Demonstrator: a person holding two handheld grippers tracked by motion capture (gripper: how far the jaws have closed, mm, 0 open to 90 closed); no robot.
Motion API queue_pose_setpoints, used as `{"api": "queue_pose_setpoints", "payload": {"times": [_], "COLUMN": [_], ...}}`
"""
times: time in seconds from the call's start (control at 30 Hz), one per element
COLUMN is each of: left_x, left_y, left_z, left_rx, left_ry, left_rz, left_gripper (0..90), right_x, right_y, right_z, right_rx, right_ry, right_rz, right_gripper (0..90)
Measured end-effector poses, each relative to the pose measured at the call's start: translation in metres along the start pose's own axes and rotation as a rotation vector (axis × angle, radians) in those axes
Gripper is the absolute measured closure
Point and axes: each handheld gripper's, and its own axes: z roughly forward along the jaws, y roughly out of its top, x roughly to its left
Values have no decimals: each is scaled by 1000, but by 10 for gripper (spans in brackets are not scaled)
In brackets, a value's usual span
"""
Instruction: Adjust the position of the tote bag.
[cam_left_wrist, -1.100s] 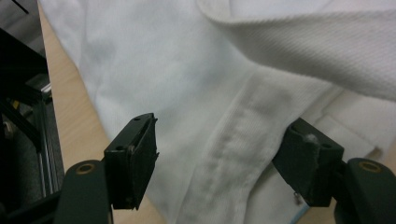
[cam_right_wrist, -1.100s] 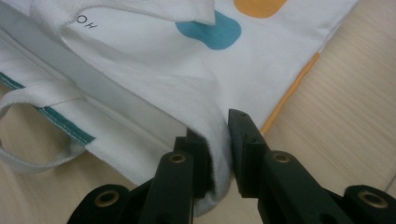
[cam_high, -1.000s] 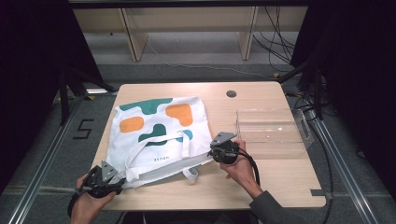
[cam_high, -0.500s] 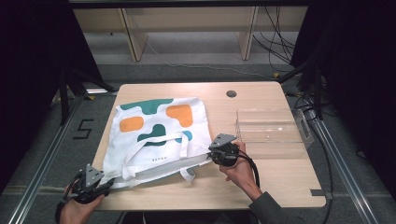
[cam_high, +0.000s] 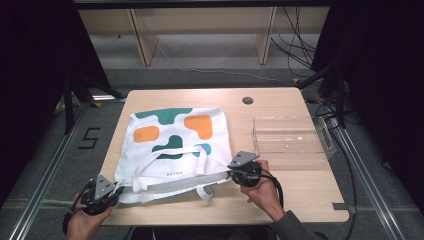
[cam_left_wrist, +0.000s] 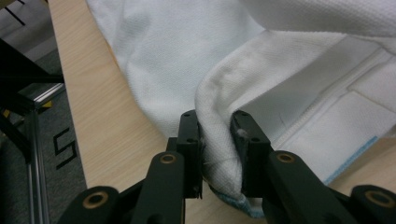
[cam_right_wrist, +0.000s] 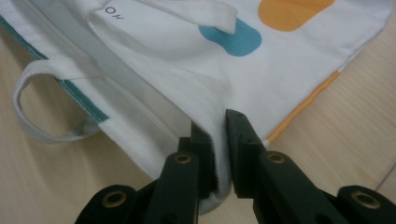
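A white tote bag (cam_high: 175, 145) with orange and teal blobs lies flat on the wooden table (cam_high: 280, 100), its mouth towards the near edge. My left gripper (cam_high: 114, 192) is at the bag's near left corner. Its jaws have just been closing, and in the left gripper view they (cam_left_wrist: 215, 126) pinch a fold of the white cloth (cam_left_wrist: 280, 70). My right gripper (cam_high: 233, 174) is shut on the rim at the near right corner, with the fabric (cam_right_wrist: 187, 70) clamped between its jaws (cam_right_wrist: 215, 123). One strap (cam_high: 205, 192) loops out towards the front.
A clear plastic tray (cam_high: 287, 137) stands to the right of the bag, close to my right hand. A round cable hole (cam_high: 247, 100) sits at the back of the table. The table's left edge (cam_left_wrist: 70, 116) runs near my left gripper.
The left gripper's jaws have closed onto the bag's near left corner. The right hand has shifted slightly while still holding the rim. The bag's front edge now stretches between both grippers.
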Motion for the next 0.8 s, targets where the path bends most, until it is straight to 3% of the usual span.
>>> {"api": "queue_pose_setpoints", "payload": {"times": [0.07, 0.1, 0.17, 0.27, 0.3, 0.37, 0.4, 0.5, 0.57, 0.67, 0.73, 0.77, 0.8], "left_x": [-2, -1, -5, -10, -11, -16, -16, -20, -19, -18, -16, -13, -14], "left_y": [2, 3, 5, 7, 8, 9, 9, 7, 5, 1, -2, -4, -5], "left_z": [2, 0, 2, 0, -3, -4, -6, -4, -4, 0, 2, 2, 3], "left_rx": [-23, 1, -3, -33, -16, -39, -25, -32, -11, 19, 21, 34, 38], "left_ry": [-1, -13, -10, -13, -27, -40, -45, -56, -72, -85, -80, -79, -78], "left_rz": [-17, 14, 26, 14, 40, 22, 45, 23, 36, 12, -44, -49, -65], "left_gripper": [746, 745, 745, 744, 744, 743, 742, 721, 697, 657, 571, 538, 498], "right_x": [5, 9, 12, 16, 16, 16, 17, 19, 19, 19, 19, 19, 19], "right_y": [-7, -16, -20, -31, -33, -36, -39, -47, -50, -52, -54, -54, -55], "right_z": [-7, -10, -12, -20, -22, -25, -28, -32, -29, -25, -21, -20, -17], "right_rx": [1, 5, 11, 17, 12, 13, 12, 14, 20, 18, 18, 27, 31], "right_ry": [-2, 3, 17, 23, 23, 24, 27, 32, 32, 31, 23, 32, 10], "right_rz": [19, 22, 26, 54, 56, 67, 70, 84, 96, 96, 108, 117, 102], "right_gripper": [823, 824, 823, 823, 823, 823, 822, 812, 803, 790, 750, 734, 705]}}
